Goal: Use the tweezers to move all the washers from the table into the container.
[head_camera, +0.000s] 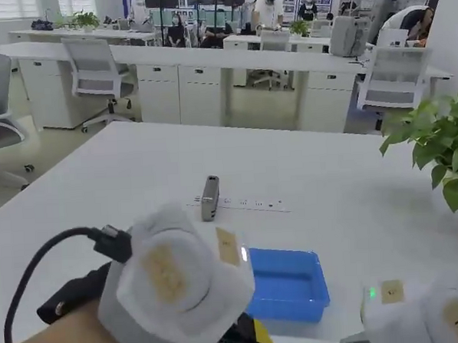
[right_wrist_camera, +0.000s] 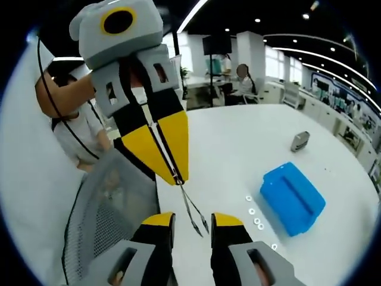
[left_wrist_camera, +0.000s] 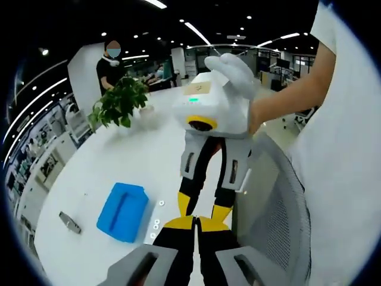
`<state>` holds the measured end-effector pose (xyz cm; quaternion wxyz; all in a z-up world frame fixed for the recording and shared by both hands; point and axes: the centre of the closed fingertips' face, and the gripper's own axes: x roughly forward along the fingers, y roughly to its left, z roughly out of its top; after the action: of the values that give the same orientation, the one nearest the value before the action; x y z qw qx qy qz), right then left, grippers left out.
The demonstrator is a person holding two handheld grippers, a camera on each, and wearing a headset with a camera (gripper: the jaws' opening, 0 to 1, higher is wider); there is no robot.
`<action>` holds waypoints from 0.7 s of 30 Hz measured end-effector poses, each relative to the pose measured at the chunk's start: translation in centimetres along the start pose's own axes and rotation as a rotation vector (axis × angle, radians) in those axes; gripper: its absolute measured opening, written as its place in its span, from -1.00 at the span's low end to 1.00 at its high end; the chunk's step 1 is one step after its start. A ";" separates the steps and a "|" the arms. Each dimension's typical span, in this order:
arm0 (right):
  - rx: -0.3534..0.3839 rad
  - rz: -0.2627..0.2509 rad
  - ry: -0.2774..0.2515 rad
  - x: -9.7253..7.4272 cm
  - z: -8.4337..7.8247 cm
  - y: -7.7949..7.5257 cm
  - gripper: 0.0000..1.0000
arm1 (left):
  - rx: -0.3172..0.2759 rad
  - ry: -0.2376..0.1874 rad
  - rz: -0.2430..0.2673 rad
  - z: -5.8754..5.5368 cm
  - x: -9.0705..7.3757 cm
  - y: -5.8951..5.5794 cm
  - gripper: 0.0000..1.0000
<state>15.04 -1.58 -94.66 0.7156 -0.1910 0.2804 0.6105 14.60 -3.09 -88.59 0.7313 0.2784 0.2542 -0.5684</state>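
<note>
An open-plan office with desks, swivel chairs and a few people at the far side lies behind a wide white table (head_camera: 137,176). On it, near the person's edge, sits the container (head_camera: 286,305), a shallow rectangular tray in bright blue with low walls. The washers (right_wrist_camera: 257,221) are tiny pale rings with a dark hole in each. In the right gripper view five of them lie in a loose row on the tabletop just beside one long side of the container, and the left gripper view shows three there. The left gripper (right_wrist_camera: 178,179) has its yellow-tipped jaws pressed together on the upper end of the tweezers (right_wrist_camera: 190,208). The tweezers are thin, dark metal, and their two slender prongs spread slightly toward the points. Those points hang in the gap between the jaws of the right gripper (left_wrist_camera: 203,210), which stand apart and do not touch the prongs. Both grippers are held over the table's near edge, well apart from the washers. A small grey metal block (head_camera: 210,197) stands farther out on the table beyond the container, and a leafy green plant (head_camera: 443,145) reaches in at the right. A grey mesh chair back (right_wrist_camera: 110,220) shows beneath the grippers.
</note>
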 end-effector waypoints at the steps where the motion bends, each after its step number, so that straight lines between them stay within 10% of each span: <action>1: -0.008 0.003 0.002 0.1 0.1 0.0 -0.63 | 0.021 0.006 -0.005 0.2 -0.3 -0.1 -1.00; 21: -0.078 0.037 -0.021 0.8 1.9 1.3 -0.85 | 0.081 0.042 -0.023 0.6 -1.8 -0.9 -1.00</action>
<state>14.17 0.39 -93.62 0.6990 -0.2072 0.2526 0.6362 13.32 -2.49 -87.02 0.7075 0.3165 0.2495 -0.5806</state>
